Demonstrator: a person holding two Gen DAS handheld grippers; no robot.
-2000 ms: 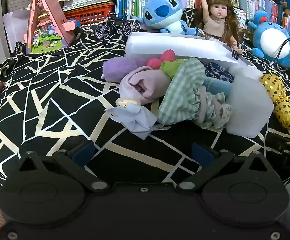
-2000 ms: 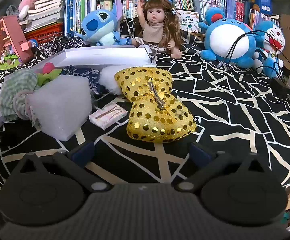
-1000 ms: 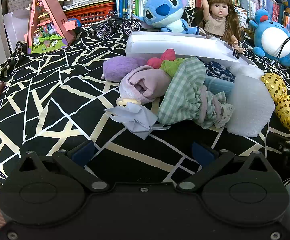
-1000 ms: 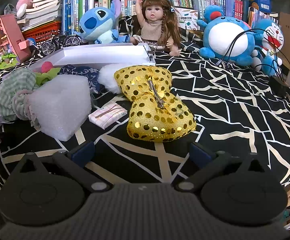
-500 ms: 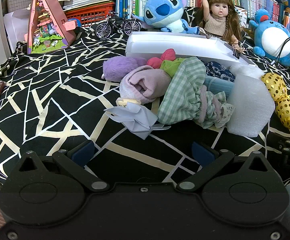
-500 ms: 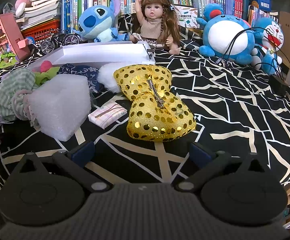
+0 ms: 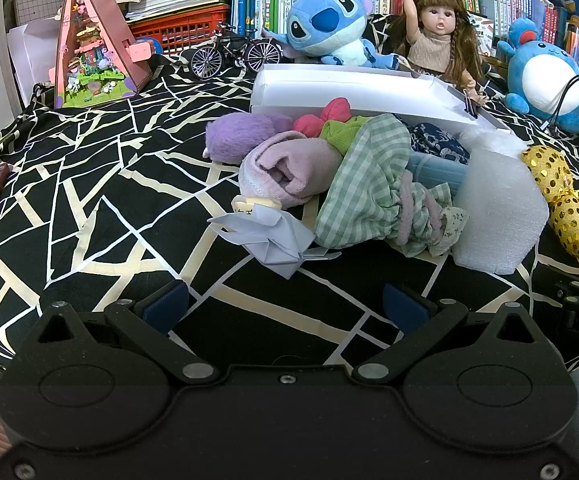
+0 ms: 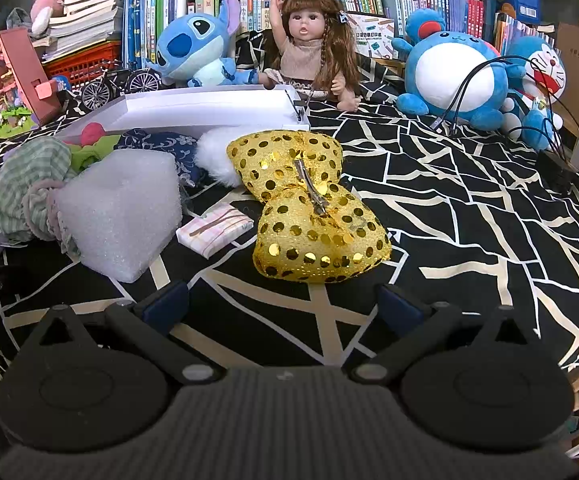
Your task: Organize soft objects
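A heap of soft things lies in front of a white tray (image 7: 353, 88): a purple plush (image 7: 241, 136), a lilac rolled cloth (image 7: 285, 172), a green checked cloth (image 7: 369, 184), a white foam block (image 7: 497, 208) and a folded pale paper piece (image 7: 269, 236). My left gripper (image 7: 285, 308) stands open just short of the paper piece, holding nothing. The gold sequin bow (image 8: 309, 208) lies right ahead of my open right gripper (image 8: 281, 304), with a pink striped packet (image 8: 215, 230) and the foam block (image 8: 117, 208) to its left. The tray (image 8: 209, 110) sits behind.
Everything rests on a black cloth with cream lines (image 7: 89, 200). Behind stand a blue plush (image 7: 325, 24), a doll (image 7: 437, 36), a round blue plush (image 8: 453, 76), a model bicycle (image 7: 233, 54), a pink toy house (image 7: 93, 60) and book shelves. Cables (image 8: 465, 92) trail at the right.
Both views have shifted only slightly. No object has moved and both grippers stay open.
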